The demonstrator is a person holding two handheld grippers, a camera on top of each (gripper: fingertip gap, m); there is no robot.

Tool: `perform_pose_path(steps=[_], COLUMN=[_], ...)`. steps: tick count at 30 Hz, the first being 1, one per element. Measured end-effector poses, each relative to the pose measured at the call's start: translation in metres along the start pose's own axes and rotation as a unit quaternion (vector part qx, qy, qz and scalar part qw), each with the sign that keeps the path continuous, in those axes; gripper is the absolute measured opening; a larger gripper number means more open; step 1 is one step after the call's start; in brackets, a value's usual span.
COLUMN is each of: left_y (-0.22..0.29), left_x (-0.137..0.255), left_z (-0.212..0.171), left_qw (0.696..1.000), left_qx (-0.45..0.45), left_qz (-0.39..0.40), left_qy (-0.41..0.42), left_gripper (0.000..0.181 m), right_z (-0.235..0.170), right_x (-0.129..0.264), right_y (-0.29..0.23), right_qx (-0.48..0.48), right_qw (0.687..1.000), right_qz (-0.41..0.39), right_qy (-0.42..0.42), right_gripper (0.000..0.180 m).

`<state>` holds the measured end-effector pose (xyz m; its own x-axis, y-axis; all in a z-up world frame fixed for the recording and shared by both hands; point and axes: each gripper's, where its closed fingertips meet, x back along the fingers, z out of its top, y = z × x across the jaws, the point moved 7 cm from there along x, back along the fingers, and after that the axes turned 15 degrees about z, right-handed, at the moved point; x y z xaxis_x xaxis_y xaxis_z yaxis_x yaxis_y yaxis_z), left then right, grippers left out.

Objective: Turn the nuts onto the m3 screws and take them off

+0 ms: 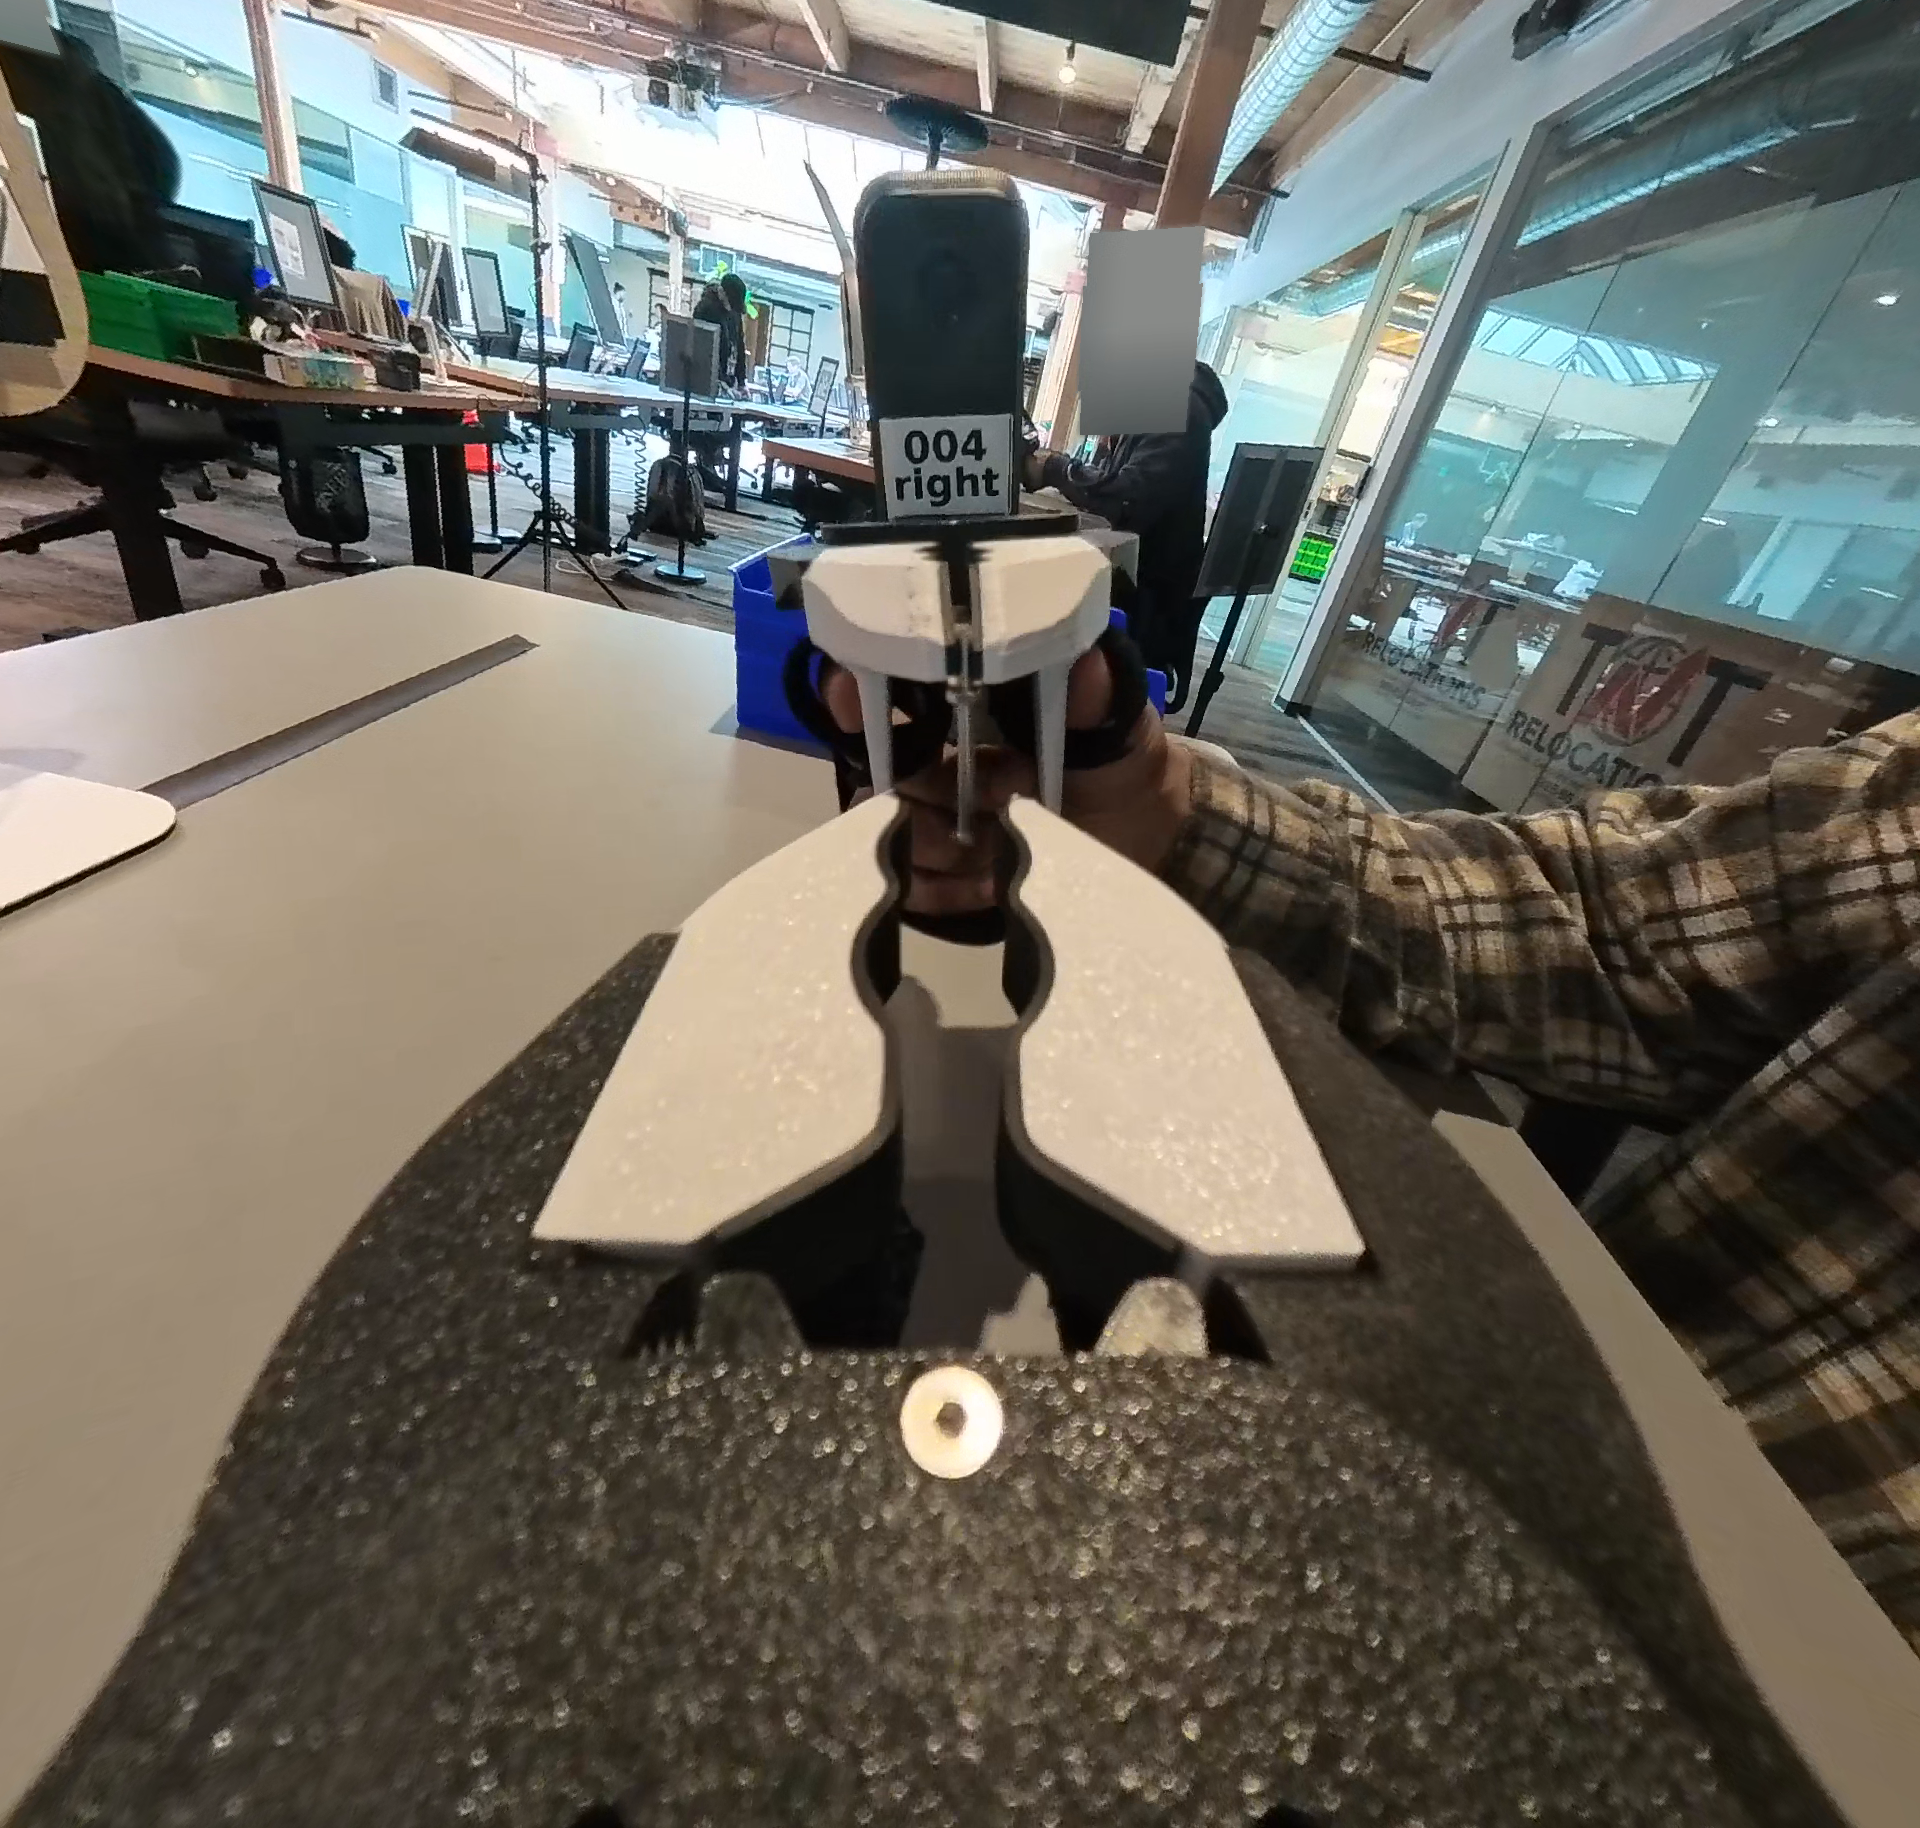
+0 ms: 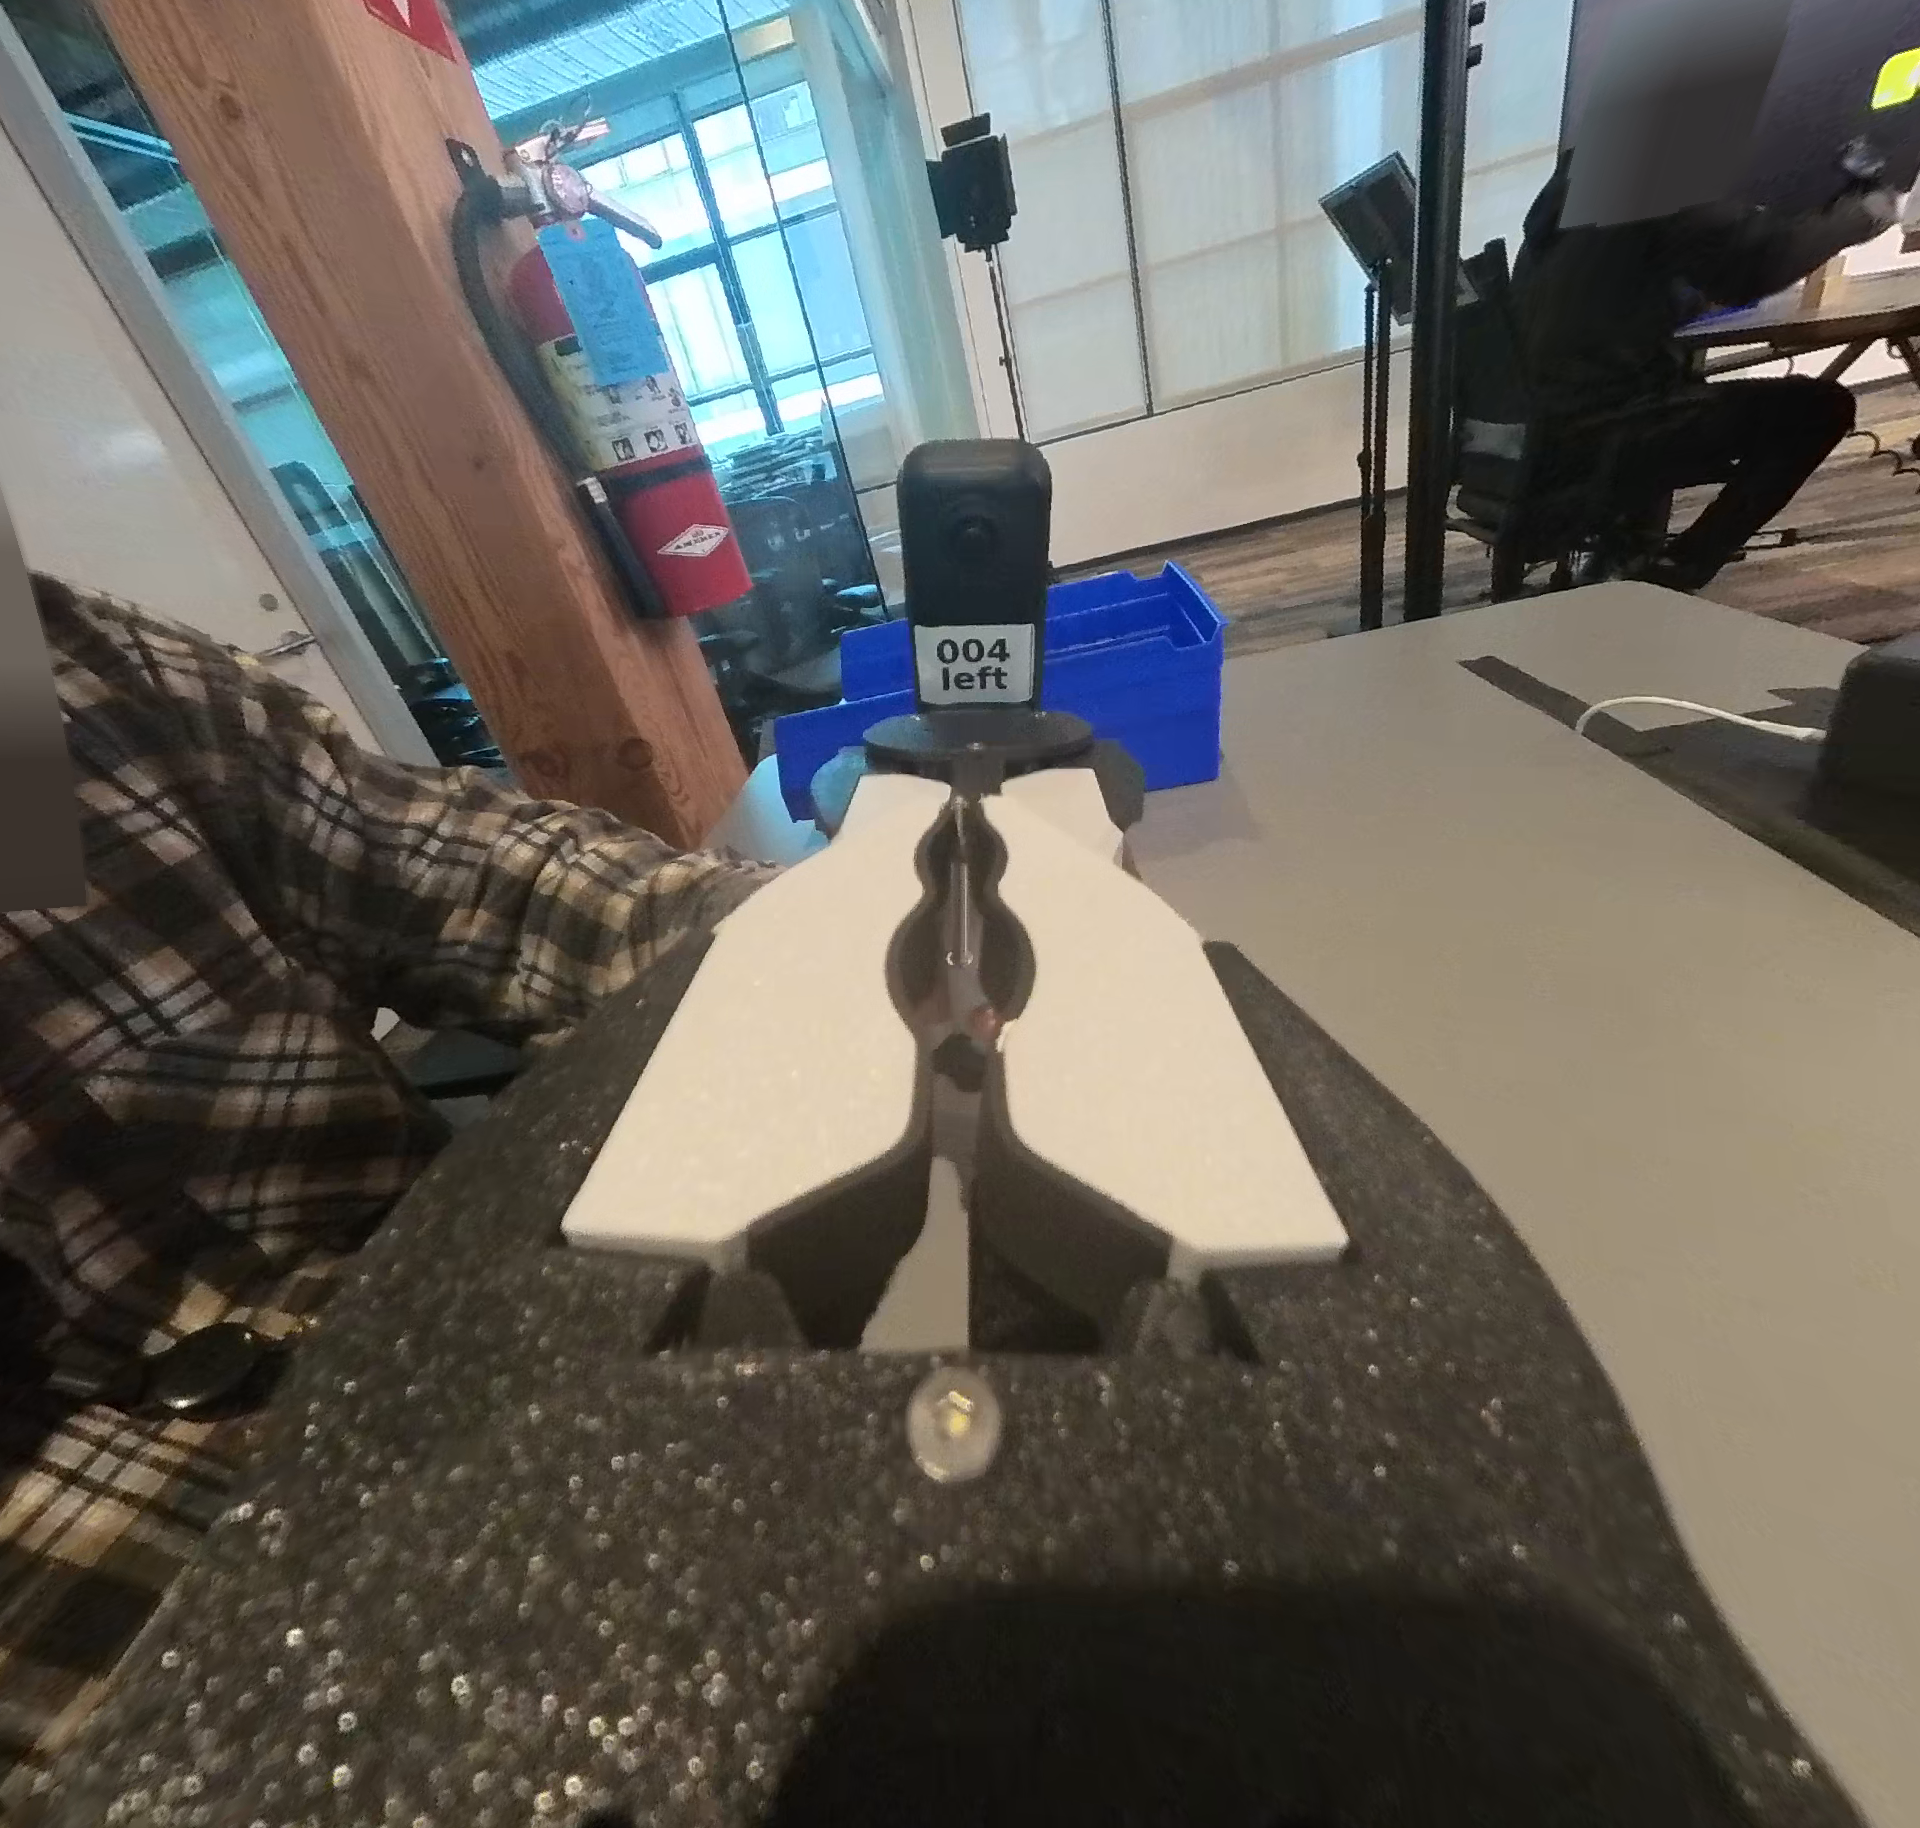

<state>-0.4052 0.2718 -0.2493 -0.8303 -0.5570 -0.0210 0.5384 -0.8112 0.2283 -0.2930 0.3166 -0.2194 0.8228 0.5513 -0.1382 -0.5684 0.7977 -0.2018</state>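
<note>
My two grippers point at each other, tip to tip, above the grey table [image 1: 416, 843]. My right gripper [image 2: 971, 802] is shut on a thin metal M3 screw [image 2: 964, 895] that lies along the slit between its white fingers. In the left wrist view the right gripper [image 1: 951, 615] is seen head-on, and the screw [image 1: 961, 739] sticks out toward me. My left gripper [image 1: 954, 807] has its jaws a little apart around the screw's free end, without touching it. I cannot make out a nut clearly. A hand in a plaid sleeve [image 1: 1558, 947] holds the right gripper.
A blue plastic bin [image 2: 1122, 677] stands on the table behind the grippers. A white pad [image 1: 73, 833] lies at the left, past a dark strip [image 1: 343, 708] in the tabletop. A black object with a white cable [image 2: 1870, 739] sits at the right. A wooden post with a fire extinguisher [image 2: 665, 490] stands beyond the edge.
</note>
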Motion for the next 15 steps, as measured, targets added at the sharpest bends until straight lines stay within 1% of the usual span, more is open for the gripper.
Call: perform_pose_path(steps=[6, 15], left_y=[0.0026, 0.0045], left_x=[-0.0006, -0.0009], left_z=[-0.0003, -0.0006], left_qw=[1.000, 1.000], left_qx=[-0.004, -0.007], left_qz=[-0.008, -0.011], left_qy=[-0.004, -0.009], left_gripper=[0.008, 0.004], right_z=[0.0001, -0.0012], right_x=[-0.0004, -0.0031], right_y=[0.0004, 0.0001], right_qx=[0.000, -0.004], right_qw=[1.000, 1.000], right_qz=[-0.001, 0.004], right_qy=[0.003, -0.002], right_gripper=[0.002, 0.002])
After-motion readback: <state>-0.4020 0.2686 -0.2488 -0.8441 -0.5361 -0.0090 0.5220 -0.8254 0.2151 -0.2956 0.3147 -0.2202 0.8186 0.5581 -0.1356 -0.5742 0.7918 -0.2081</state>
